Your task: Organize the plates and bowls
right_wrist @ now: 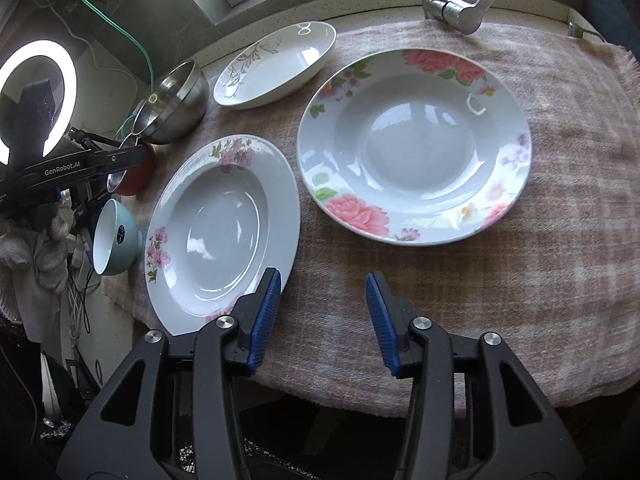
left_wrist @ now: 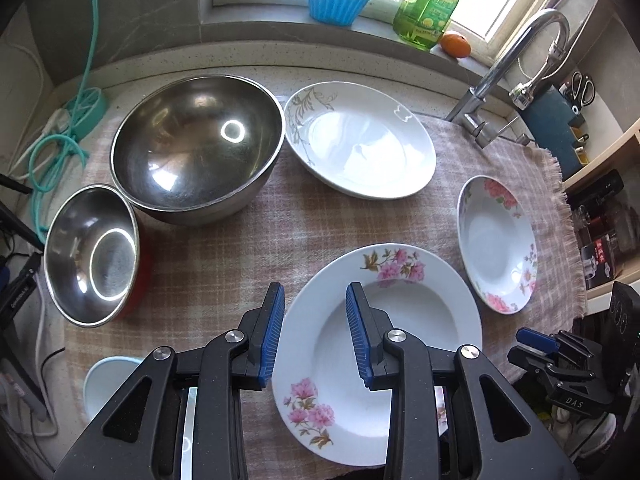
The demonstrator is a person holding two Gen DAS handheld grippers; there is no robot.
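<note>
From my left hand-held gripper (left_wrist: pixel 315 334) I see, at far left on the cloth-covered tabletop (left_wrist: pixel 248 236), a small steel bowl (left_wrist: pixel 91 255), then a large steel bowl (left_wrist: pixel 198 148) just beside it, then a white plate with a grey vine (left_wrist: pixel 360 140). The jaws stand parted and empty above the near rim of a pink-blossom plate (left_wrist: pixel 400 320); I grip nothing there. A smaller rose plate (left_wrist: pixel 496 244) lies to the right. My right hand-held gripper (right_wrist: pixel 323 312) hangs open over bare cloth, the pink-blossom plate just left of it and the rose plate beyond.
</note>
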